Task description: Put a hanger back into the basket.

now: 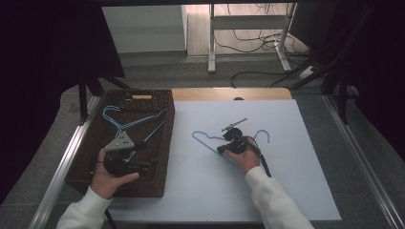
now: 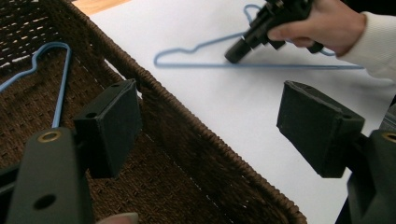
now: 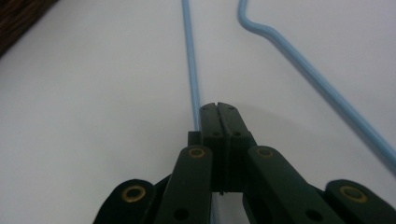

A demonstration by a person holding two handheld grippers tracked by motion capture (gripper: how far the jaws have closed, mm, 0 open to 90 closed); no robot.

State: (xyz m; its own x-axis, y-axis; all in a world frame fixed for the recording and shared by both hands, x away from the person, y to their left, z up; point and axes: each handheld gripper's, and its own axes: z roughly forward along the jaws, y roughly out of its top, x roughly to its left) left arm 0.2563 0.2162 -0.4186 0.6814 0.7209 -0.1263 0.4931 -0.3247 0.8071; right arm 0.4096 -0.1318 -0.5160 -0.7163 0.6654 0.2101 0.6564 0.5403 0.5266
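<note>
A pale blue-white sheet (image 1: pixel 267 191) covers the wooden table in front of me, with dark curtains at the sides and cables on the floor beyond. On that sheet lies a thin light-blue wire clothes hanger (image 1: pixel 203 140), flat, its hook toward the far right. My right gripper (image 1: pixel 224 148) sits on the hanger's long bottom wire, and in the right gripper view the jaws are pressed together, with the wire (image 3: pixel 191 70) running straight out from their tips, so I judge that I have it pinched.

This looks like the pick-up step: the hanger is gripped but not yet lifted off the sheet. Next I would raise it and carry it left to the dark brown woven wicker basket (image 1: pixel 162 157), where another light-blue wire hanger (image 1: pixel 122 125) already lies.

My left gripper (image 1: pixel 143 167) hovers over the near part of the basket, jaws wide apart and holding nothing. It could get in the way of the drop, and the basket's raised rim and the hanger inside could snag the thin wire, so the hanger should go in high and level.
</note>
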